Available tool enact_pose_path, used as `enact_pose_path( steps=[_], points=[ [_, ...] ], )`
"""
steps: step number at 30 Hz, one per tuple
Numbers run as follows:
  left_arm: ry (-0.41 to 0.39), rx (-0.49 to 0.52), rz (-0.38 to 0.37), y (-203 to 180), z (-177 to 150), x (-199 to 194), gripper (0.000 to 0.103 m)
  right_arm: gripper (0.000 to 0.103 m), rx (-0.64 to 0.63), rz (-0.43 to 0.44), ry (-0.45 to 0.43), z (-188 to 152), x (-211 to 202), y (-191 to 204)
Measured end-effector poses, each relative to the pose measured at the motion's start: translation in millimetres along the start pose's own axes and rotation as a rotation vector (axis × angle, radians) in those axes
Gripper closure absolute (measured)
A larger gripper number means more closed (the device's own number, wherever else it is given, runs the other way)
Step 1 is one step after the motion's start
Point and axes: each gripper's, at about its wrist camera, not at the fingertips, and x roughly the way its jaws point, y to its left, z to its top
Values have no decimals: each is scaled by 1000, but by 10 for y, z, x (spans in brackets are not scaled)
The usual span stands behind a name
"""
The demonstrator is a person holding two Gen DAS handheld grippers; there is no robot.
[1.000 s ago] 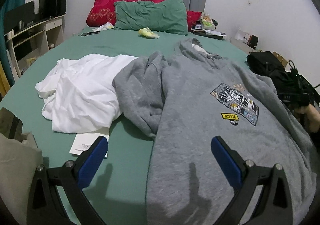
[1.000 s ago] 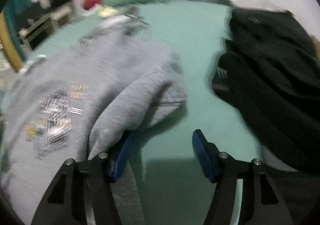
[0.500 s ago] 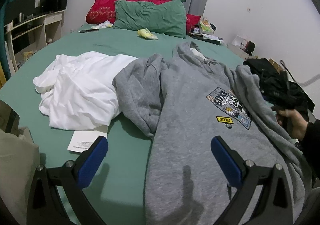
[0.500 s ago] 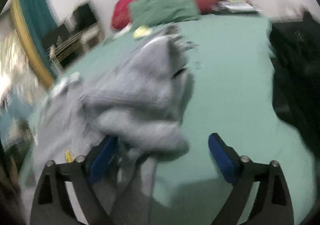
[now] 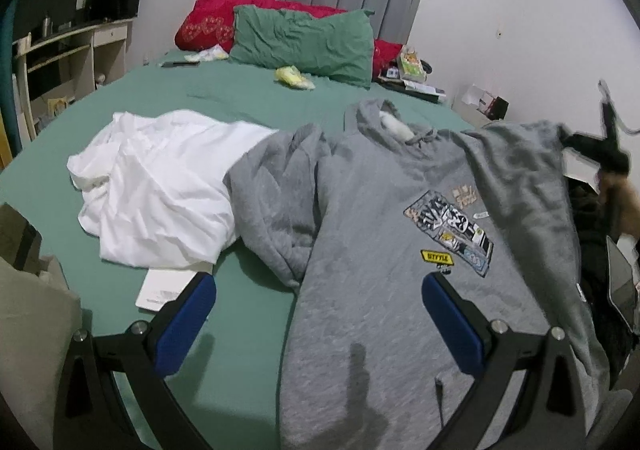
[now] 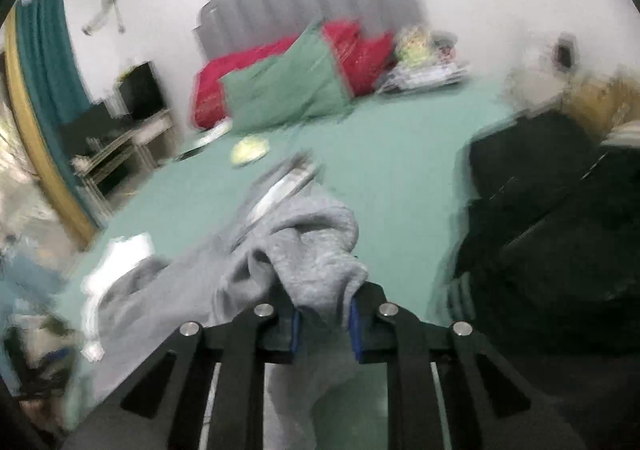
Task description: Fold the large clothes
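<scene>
**Hoodie fold: barely started, first sleeve just getting picked up**

So here's where things stand. The grey hoodie (image 5: 384, 290) is lying face up on the bed (image 5: 248, 97), chest graphic showing, hood pointing toward the pillows. The body is mostly spread flat, but I'd say no actual fold is finished yet.

The right gripper (image 6: 323, 324) has its jaws closing on a bunched wad of the hoodie's grey fabric. The blue pads are pressed in on both sides, and from the left wrist view that looks like the sleeve (image 5: 520, 153) on that side, lifted up off the bed and hanging in the air. The right wrist view is pretty blurry, so I can't tell exactly which bit of the sleeve is pinched.

The left gripper (image 5: 316, 326) hovers low over the hem end, jaws wide apart, nothing between them. One pad is over the green sheet, the other over the hoodie's lower body.

What's left, as I read it: pretty much everything. The lifted sleeve needs to be laid across the chest, and the other sleeve (image 5: 280, 201) is crumpled beside the body, its upper part overlapping the white garment (image 5: 160, 185), so that needs sorting too. Then the body needs folding up. The white garment is a rumpled heap, and a dark pile (image 6: 560, 230) sits off to the side, both untouched.
</scene>
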Motion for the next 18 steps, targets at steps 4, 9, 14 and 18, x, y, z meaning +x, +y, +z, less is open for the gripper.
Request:
enact_pose_path(
  steps=[4,9,14,18],
  points=[
    [-22,14,-8,-49,34,-75,0,81,-669,-353,-42,77,-245,786],
    [5,30,-13,-101,-10,-20,0,18,-759,22,167,-655,122,1221],
    [30,39,-4,-101,-71,71,0,18,-246,199,117,-962,103,417],
    [31,56,-8,-128,-98,83,0,16,270,206,89,-1441,98,-635]
  ],
)
